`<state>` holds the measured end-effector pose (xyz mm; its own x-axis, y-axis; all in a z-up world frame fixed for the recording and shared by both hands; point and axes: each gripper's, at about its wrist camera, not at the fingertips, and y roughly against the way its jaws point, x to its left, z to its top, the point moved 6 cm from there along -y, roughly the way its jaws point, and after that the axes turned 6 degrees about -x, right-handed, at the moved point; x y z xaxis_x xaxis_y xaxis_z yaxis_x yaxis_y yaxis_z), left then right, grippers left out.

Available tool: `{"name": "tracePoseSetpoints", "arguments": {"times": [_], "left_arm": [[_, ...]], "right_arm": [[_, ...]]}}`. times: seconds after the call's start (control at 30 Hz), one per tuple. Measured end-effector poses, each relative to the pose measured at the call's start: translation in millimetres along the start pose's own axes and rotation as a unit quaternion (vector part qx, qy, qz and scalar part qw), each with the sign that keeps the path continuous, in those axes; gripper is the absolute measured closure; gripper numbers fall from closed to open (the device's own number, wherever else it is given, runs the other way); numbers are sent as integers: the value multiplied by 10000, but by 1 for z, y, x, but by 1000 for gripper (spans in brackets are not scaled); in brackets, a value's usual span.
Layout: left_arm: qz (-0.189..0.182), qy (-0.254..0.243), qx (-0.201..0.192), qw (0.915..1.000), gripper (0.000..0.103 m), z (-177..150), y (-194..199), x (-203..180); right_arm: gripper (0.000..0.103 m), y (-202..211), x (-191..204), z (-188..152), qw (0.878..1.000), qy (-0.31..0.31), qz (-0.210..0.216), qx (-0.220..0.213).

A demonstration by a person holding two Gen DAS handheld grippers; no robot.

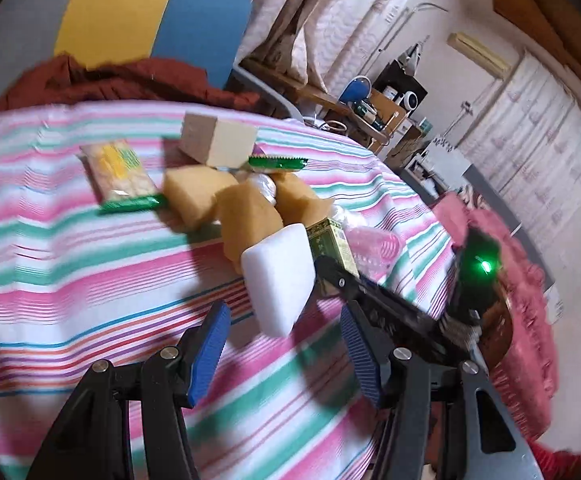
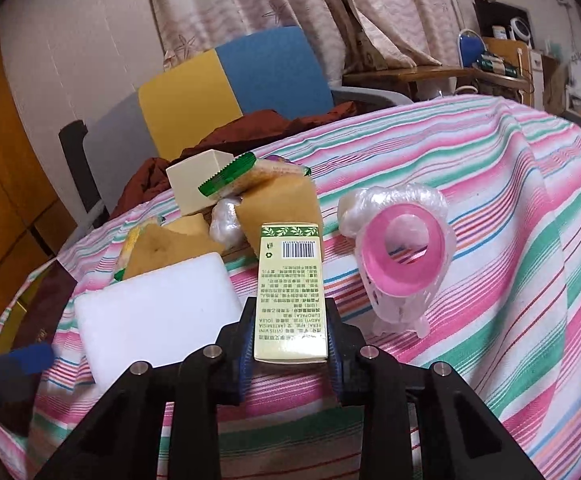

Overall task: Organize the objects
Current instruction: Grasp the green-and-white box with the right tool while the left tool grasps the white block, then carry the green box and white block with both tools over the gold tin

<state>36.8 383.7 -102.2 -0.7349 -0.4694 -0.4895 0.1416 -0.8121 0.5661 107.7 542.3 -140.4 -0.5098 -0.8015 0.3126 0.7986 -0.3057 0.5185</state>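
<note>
Right gripper [image 2: 290,340] clamped on carton [image 2: 290,292] over the striped cloth [image 2: 490,208]; barcode, recycling mark and upside-down small print visible, "EUROPAEA" just legible. Left gripper [image 1: 286,344] half spread, nothing between the pads, white block [image 1: 280,280] just ahead. Crowded behind: sponges [image 1: 246,212], cream cube [image 1: 218,140], green-edged snack packs [image 1: 120,176]. Pink ring [image 2: 404,256] in wrap beside the carton.

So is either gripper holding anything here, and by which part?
The right gripper is shut on the pale yellow-green printed carton, clamped at its near end. The left gripper holds nothing; the white foam block lies ahead of it.
</note>
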Motion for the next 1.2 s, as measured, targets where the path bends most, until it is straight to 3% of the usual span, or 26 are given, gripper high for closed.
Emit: {"name": "tracePoseSetpoints", "arguments": {"times": [0.13,0.2,0.3,0.83,0.93,1.2], "left_arm": [[-235,618,-40,9978,53,5,-18,9],[-201,712,-4,9973,72,2,-25,12],[-183,618,-1,9979,80,-4,-27,14],[13,202,-425,9989,81,-57,37,27],[1,127,-563,9983,81,-56,50,26],[-83,207,-875,9959,83,-55,88,33]], "right_arm": [[73,-1,-3,0,10000,-71,54,-30],[73,-2,-4,-1,9999,-109,85,-10],[73,-1,-5,-2,9998,-157,124,-24],[73,1,-1,-5,9999,6,-141,-11],[73,5,0,-6,9995,-45,-301,20],[73,22,17,-10,9991,-325,-71,249]]}}
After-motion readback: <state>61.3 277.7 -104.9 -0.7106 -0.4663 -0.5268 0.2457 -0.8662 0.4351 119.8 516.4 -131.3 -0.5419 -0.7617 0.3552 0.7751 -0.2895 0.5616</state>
